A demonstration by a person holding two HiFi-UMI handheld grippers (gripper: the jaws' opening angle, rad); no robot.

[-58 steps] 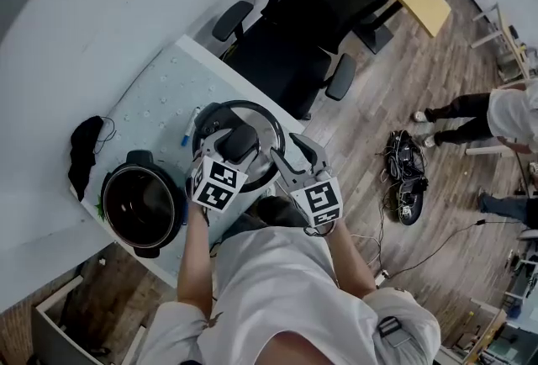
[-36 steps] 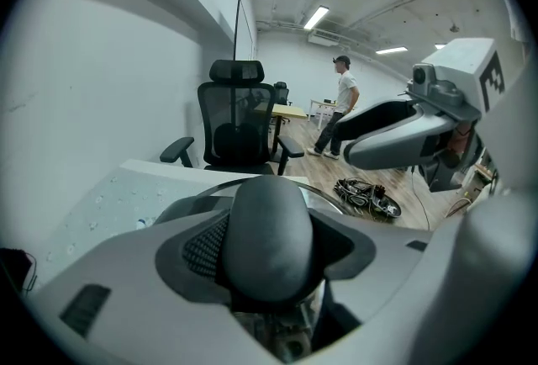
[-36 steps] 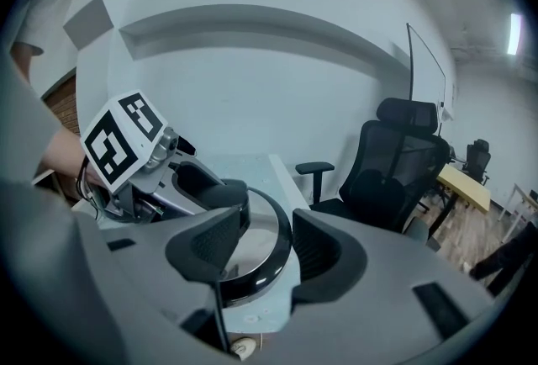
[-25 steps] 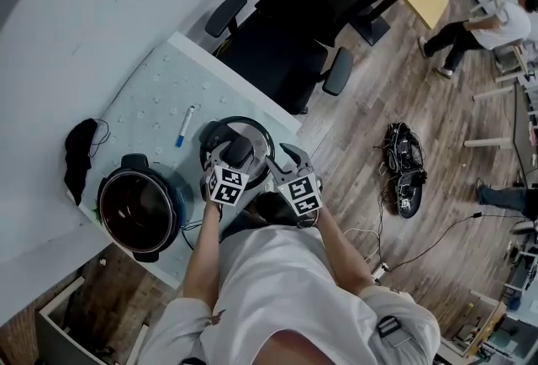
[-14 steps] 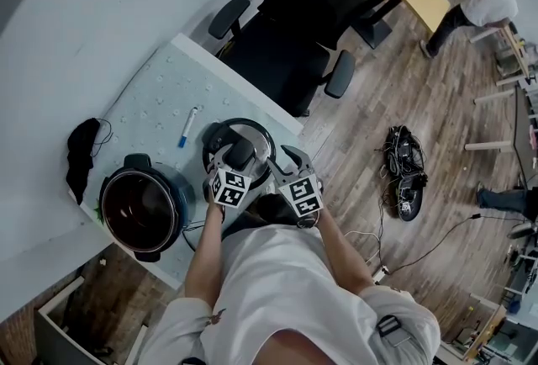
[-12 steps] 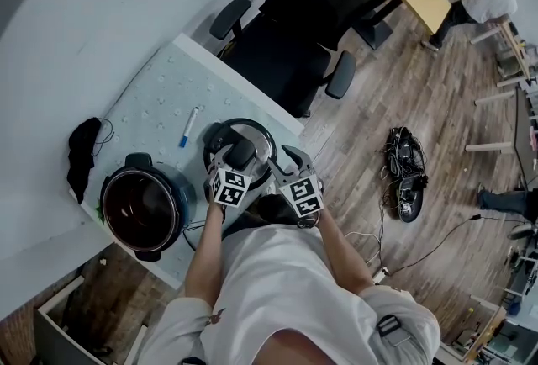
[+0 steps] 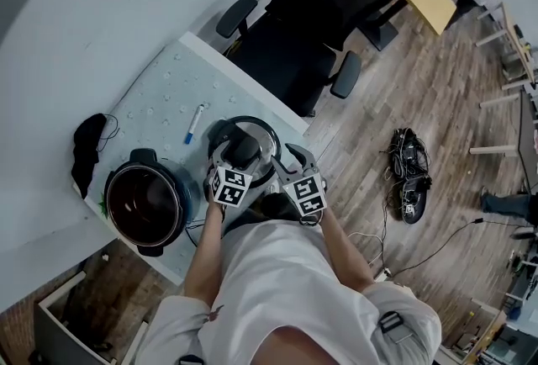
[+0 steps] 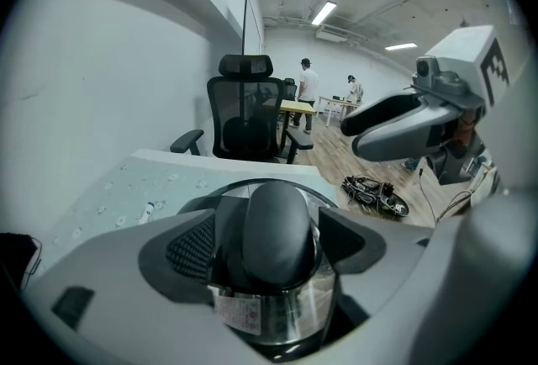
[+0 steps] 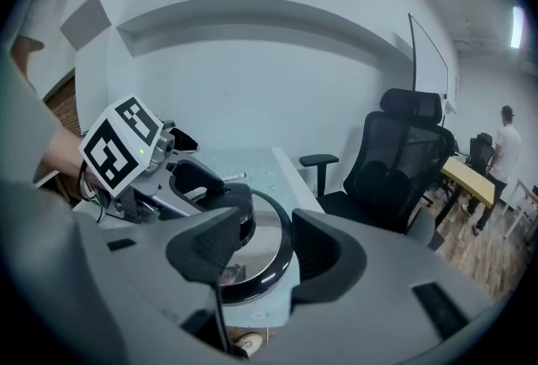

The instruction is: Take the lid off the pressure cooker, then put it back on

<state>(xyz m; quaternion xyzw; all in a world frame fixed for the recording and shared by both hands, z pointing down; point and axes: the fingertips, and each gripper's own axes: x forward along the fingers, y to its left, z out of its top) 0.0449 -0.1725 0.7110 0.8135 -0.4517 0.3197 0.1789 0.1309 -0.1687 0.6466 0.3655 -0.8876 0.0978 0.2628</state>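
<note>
Head view shows the lid [image 7: 256, 134] lying knob-up on the table [image 7: 160, 86], just to the right of the open cooker pot [image 7: 145, 205] and apart from it. A couple of seconds ago the lid was larger in this view, carried above the table. A second ago it was already down, with the left gripper [image 7: 239, 150] clamped on its knob [image 7: 244, 143]. What has changed now is the grip. In the left gripper view the jaws are opening, and their ribbed pads [image 8: 189, 244] stand clear on either side of the knob, which sits between them but is no longer squeezed. In the right gripper view the right gripper [image 9: 265, 252] has its jaws apart and holds nothing. The lid's shiny rim shows in the gap beyond them, and I cannot tell whether either pad touches it. The marker pen [image 7: 194, 123] lies on the table beyond the lid, untouched. The release probably marks the end of the first half of the task: the lid is off and parked with its weight on the table. What remains is to close on the knob again, lift the lid across to the pot and seat it squarely.
</note>
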